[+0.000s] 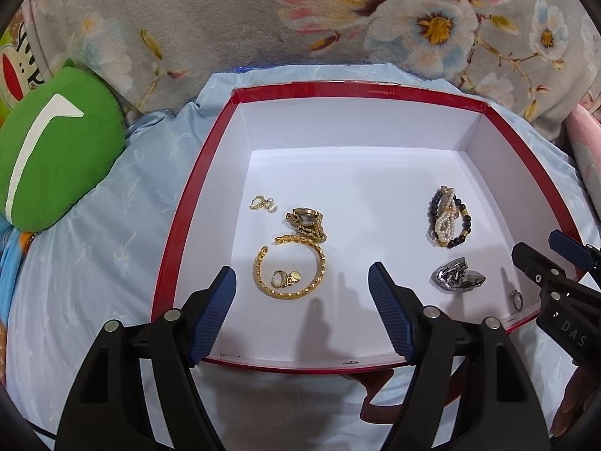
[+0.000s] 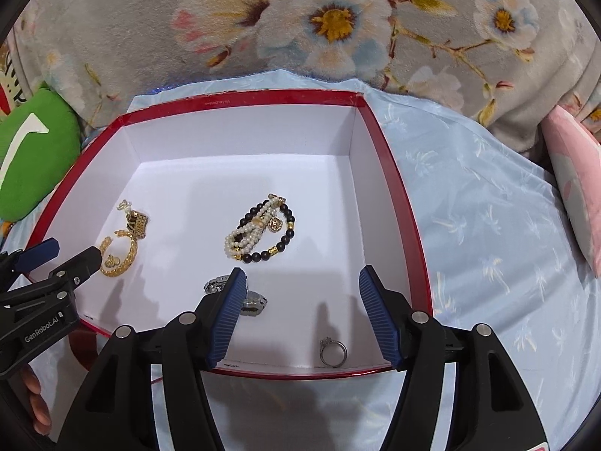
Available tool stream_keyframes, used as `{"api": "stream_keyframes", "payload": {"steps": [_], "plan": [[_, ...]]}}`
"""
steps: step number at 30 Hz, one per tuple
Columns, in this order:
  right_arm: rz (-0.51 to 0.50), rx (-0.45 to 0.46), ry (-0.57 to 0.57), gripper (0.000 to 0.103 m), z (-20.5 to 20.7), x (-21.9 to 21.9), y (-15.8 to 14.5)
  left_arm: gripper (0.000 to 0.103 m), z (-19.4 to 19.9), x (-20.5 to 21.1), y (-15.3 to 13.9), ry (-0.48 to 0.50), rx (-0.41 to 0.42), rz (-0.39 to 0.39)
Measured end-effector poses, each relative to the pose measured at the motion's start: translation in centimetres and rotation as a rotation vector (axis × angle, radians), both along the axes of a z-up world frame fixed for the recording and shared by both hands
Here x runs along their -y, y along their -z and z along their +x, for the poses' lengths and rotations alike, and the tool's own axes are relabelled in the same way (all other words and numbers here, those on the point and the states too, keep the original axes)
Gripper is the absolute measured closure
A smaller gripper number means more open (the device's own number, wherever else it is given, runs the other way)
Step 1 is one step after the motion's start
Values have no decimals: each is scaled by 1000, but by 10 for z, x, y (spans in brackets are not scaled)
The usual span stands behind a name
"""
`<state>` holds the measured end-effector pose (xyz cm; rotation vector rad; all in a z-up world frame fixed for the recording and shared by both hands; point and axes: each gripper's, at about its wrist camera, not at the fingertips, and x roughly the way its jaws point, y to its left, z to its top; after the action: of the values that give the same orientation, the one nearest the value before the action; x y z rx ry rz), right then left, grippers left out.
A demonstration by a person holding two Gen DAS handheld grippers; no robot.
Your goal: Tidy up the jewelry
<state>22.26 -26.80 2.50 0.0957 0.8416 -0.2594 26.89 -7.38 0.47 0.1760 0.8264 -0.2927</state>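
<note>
A red-rimmed box point(image 1: 375, 90) with a white inside holds the jewelry. At its left lie a gold bangle point(image 1: 293, 270) with small gold earrings inside it, a gold watch point(image 1: 306, 221) and a tiny gold piece point(image 1: 261, 203). At its right lie a pearl and dark bead bracelet point(image 2: 259, 231), a silver watch point(image 1: 456, 276) and a silver ring point(image 2: 332, 351). My left gripper point(image 1: 302, 278) hangs open above the bangle, holding nothing. My right gripper point(image 2: 302, 282) stands open over the box's near right part, with the ring below it and its left finger hiding part of the silver watch point(image 2: 251, 300).
The box sits on a light blue sheet point(image 2: 488, 244) on a bed. A grey floral blanket point(image 1: 263, 18) lies behind, a green cushion point(image 1: 56, 150) at the left and a pink pillow point(image 2: 574, 173) at the right. A hand point(image 2: 35, 402) shows at the lower left.
</note>
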Motion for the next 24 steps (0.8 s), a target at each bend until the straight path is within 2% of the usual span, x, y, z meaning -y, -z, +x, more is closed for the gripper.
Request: {"api": "stream_keyframes", "payload": {"steps": [4, 6, 9, 16, 24], "plan": [[-15, 38, 13, 35, -3, -4, 2, 27, -3, 2, 1, -3, 11, -5], [-20, 60, 21, 29, -5, -7, 4, 17, -5, 5, 2, -4, 23, -12], [-28, 94, 25, 23, -7, -10, 5, 8, -5, 9, 4, -5, 35, -18], [-37, 144, 33, 21, -8, -11, 5, 5, -7, 8, 4, -17, 88, -39], [-25, 148, 30, 20, -8, -10, 6, 6, -4, 9, 2, -35, 76, -30]]}}
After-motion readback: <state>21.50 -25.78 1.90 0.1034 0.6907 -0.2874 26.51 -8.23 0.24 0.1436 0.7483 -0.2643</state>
